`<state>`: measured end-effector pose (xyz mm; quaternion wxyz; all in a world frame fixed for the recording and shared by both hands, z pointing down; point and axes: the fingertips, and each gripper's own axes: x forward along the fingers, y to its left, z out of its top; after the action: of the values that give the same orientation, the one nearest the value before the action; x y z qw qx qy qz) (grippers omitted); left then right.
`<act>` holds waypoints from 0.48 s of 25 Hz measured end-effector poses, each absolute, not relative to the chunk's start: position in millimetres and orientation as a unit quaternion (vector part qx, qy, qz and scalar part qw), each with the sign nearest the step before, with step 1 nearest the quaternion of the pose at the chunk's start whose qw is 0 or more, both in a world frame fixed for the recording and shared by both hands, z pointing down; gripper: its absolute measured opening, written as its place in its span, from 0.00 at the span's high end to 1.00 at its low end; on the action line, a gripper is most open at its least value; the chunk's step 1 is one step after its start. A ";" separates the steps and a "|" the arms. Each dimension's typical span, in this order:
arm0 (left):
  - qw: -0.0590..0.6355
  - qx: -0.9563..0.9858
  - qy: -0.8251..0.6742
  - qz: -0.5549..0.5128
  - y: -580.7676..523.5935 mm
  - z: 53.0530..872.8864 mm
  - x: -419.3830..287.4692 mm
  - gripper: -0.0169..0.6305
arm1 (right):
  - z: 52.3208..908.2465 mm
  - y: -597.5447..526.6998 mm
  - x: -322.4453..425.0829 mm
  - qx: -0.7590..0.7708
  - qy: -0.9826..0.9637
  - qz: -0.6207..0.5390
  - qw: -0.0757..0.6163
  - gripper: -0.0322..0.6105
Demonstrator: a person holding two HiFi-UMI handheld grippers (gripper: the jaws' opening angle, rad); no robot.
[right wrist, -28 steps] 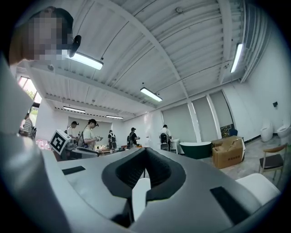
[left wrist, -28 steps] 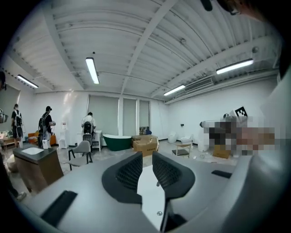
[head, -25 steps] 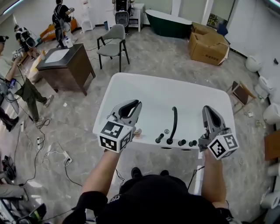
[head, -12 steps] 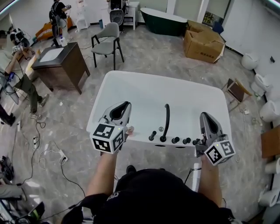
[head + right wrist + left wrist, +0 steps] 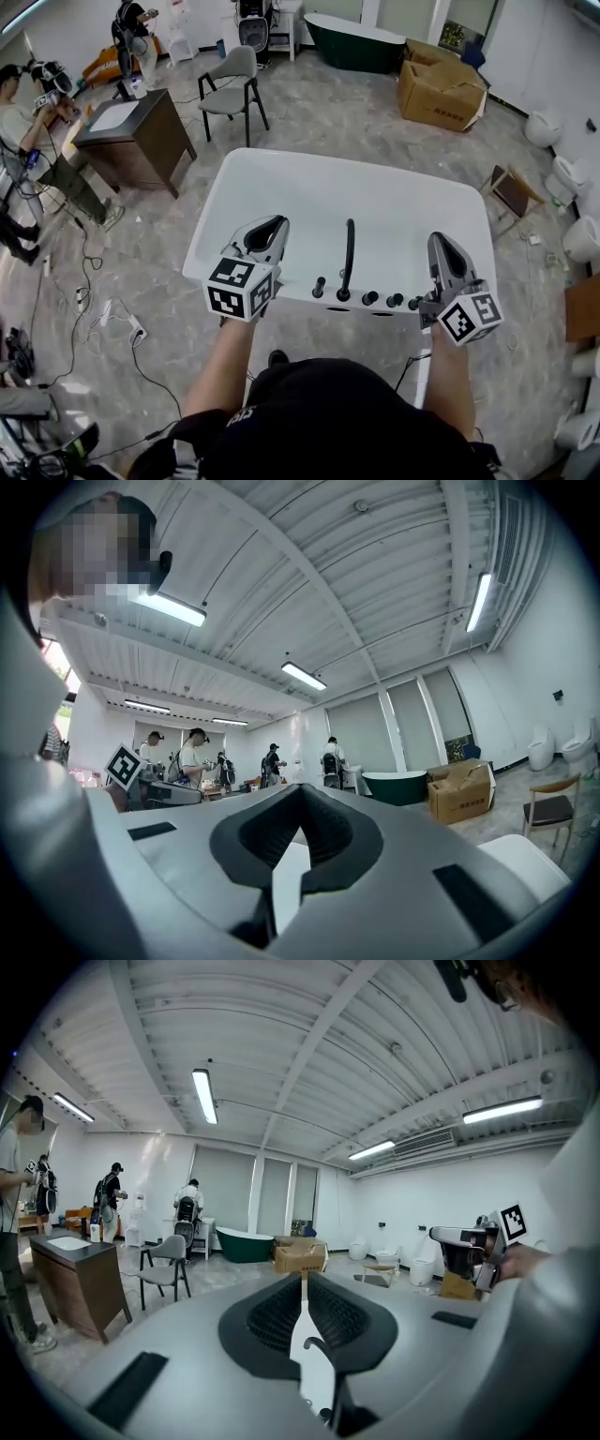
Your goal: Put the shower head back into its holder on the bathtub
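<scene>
A white bathtub [image 5: 309, 202] stands in front of me. On its near rim is a row of black fittings: a tall curved spout [image 5: 348, 255], several knobs [image 5: 394, 301], and a short black stick-like piece [image 5: 319, 286] at the left end. I cannot tell which of them is the shower head. My left gripper [image 5: 269, 226] hovers over the rim left of the fittings. Its jaws are closing the last bit, tips together with nothing between them [image 5: 305, 1279]. My right gripper [image 5: 439, 241] is shut and empty [image 5: 298, 789], over the rim right of the knobs.
A dark wooden vanity [image 5: 131, 131] and a grey chair [image 5: 239, 80] stand left and behind the tub. A cardboard box [image 5: 441, 84] and a dark green tub [image 5: 356, 37] are farther back. Toilets [image 5: 581, 239] line the right. Several people stand at the left, and cables [image 5: 103, 319] lie on the floor.
Both grippers have shifted a little to the right relative to the tub's fittings and sunk slightly. The left jaws have narrowed to shut. The right jaws stay shut.
</scene>
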<state>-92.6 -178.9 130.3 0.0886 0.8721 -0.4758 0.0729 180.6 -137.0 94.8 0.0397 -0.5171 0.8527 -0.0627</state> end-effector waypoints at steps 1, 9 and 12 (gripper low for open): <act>0.089 0.872 -0.476 0.074 -178.8 130.9 -90.6 0.92 | 95.5 -136.5 183.6 -0.517 0.852 -0.065 0.042 0.93; 0.087 0.869 -0.481 0.082 -174.8 133.0 -80.1 0.92 | 105.7 -128.5 200.2 -0.515 0.852 -0.082 0.052 0.93; 0.085 0.870 -0.480 0.082 -171.5 131.6 -78.8 0.92 | 105.3 -124.1 201.0 -0.515 0.851 -0.083 0.057 0.93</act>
<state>-78.8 -171.5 131.6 0.0851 0.8695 -0.4795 0.0821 201.0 -124.1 105.3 0.0573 -0.5149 0.8513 -0.0832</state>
